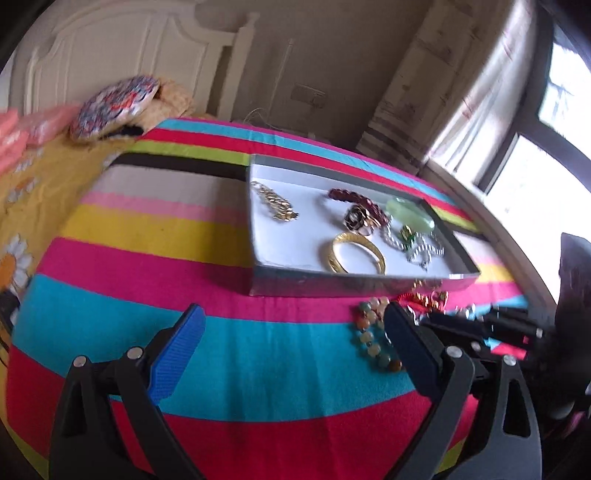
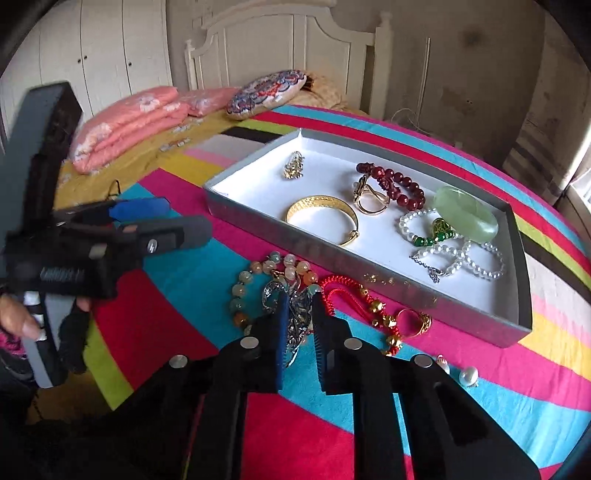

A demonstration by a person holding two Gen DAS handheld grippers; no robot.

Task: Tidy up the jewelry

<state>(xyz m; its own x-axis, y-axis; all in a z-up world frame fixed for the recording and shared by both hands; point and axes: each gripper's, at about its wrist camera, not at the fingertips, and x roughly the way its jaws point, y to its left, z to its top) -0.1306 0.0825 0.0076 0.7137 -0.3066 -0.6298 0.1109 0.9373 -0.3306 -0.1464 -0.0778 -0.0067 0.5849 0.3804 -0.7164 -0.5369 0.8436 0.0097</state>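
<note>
Now my right gripper [image 2: 300, 332] fingers pinch the silver brooch [image 2: 297, 321] on the bed [image 2: 184, 280]; left gripper [image 1: 295, 347] fingers spread wide, holding nothing.

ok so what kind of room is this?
Most likely a bedroom: a white headboard, folded pink bedding and a round patterned cushion at the head of a bed under a striped spread.

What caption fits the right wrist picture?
Right gripper closing around a silver brooch beside the jewelry box on a striped blanket.
</note>
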